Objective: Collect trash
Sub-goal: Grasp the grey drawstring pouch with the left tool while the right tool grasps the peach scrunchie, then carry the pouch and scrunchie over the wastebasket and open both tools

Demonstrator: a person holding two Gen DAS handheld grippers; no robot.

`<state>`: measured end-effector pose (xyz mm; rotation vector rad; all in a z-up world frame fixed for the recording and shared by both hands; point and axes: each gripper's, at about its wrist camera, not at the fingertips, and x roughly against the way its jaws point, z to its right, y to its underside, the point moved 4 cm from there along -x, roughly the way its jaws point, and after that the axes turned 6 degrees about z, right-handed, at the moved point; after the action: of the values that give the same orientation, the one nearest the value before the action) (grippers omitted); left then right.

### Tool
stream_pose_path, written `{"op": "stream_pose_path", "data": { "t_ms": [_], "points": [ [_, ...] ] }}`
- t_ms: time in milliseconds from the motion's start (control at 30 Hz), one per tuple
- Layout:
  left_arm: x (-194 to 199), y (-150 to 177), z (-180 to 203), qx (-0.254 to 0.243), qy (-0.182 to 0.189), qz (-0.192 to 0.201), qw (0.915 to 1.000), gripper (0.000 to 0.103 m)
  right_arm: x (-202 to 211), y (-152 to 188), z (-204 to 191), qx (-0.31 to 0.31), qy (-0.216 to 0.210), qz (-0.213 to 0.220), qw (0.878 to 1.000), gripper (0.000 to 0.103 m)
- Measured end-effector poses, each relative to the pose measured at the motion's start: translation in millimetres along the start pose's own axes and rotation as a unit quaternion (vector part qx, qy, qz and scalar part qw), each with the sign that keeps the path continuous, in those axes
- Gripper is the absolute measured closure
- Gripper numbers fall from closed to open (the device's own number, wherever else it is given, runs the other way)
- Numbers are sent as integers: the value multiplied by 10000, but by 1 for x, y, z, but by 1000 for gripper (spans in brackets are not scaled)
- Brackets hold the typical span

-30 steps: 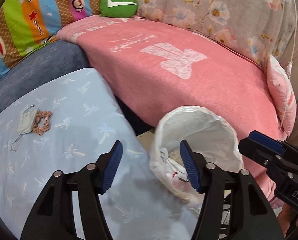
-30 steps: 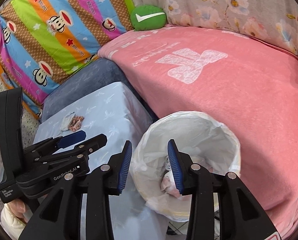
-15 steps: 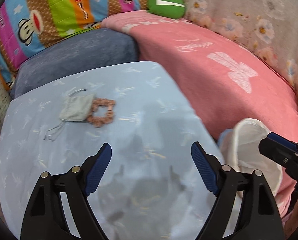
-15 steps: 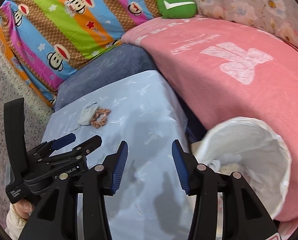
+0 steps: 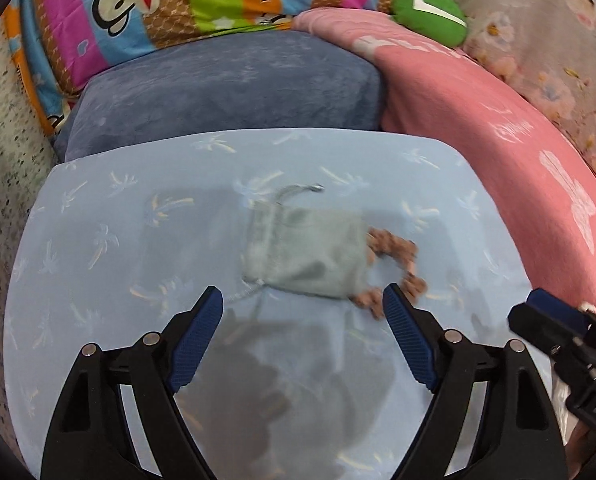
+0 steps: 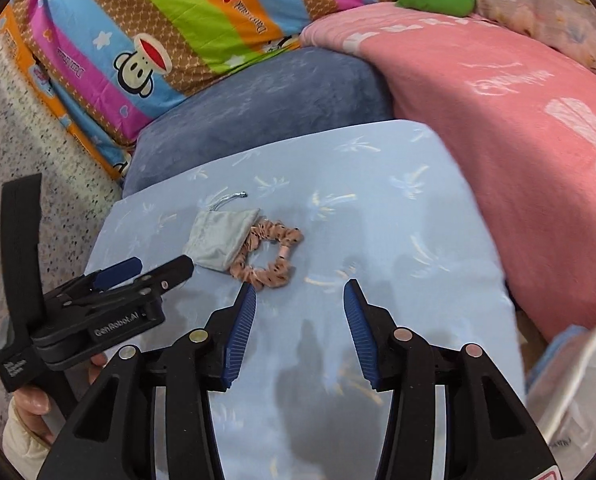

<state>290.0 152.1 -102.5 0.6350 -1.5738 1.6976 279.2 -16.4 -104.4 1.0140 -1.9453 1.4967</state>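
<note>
Your left claw (image 5: pixel 302 310) stood wide open with nothing between its pads; its jaws had just been opening. It hung just short of the pouch (image 5: pixel 309 256), which lay on the pale blue counter (image 5: pixel 118 240) with the scrunchie (image 5: pixel 393 268) tucked against its right side. Closing from there could have caught both together, or only the drawstring (image 5: pixel 254 290), letting the pouch slip free. Your right claw (image 6: pixel 299 322) was also open and empty, its jaws likewise just opened, near the scrunchie (image 6: pixel 272 256). Both claws crowding the same spot risked a knock. The left view was blurred; the right view showed the two things sharply, and the bag (image 6: pixel 577 392) at far right.
</note>
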Motion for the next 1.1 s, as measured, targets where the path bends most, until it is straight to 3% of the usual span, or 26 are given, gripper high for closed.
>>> {"op": "stream_pose_path", "data": {
  "t_ms": [267,367,433,500,567,600,633,700,1100],
  "points": [
    [-41,-14,-17,162,49,-152,9997,27,-63,-7,-12,-34,6,-319,9995,57],
    [-57,-10,-15,120,87,-295,9995,40,-76,-5,-11,-43,66,-393,9992,60],
    [-64,-7,-14,88,118,-412,9990,60,-84,-2,-11,-13,70,-467,9989,73],
    [-64,-6,-13,25,76,-331,9994,67,-92,3,-9,-17,68,-599,9982,90],
    [-63,-6,-10,-64,24,-318,9995,76,-92,5,-7,-69,49,-571,9983,92],
    [-62,-5,-10,-72,47,-331,9994,86,-91,5,-6,-91,43,-591,9982,95],
    [-62,-6,-11,-44,106,-362,9993,92,-87,4,-4,-126,41,-569,9983,95],
    [-56,-8,-11,29,171,-359,9992,94,-77,2,-3,-147,36,-486,9987,96],
    [34,-22,58,-309,729,281,9965,95,54,-28,23,-355,102,539,9979,96]
  ]
}}
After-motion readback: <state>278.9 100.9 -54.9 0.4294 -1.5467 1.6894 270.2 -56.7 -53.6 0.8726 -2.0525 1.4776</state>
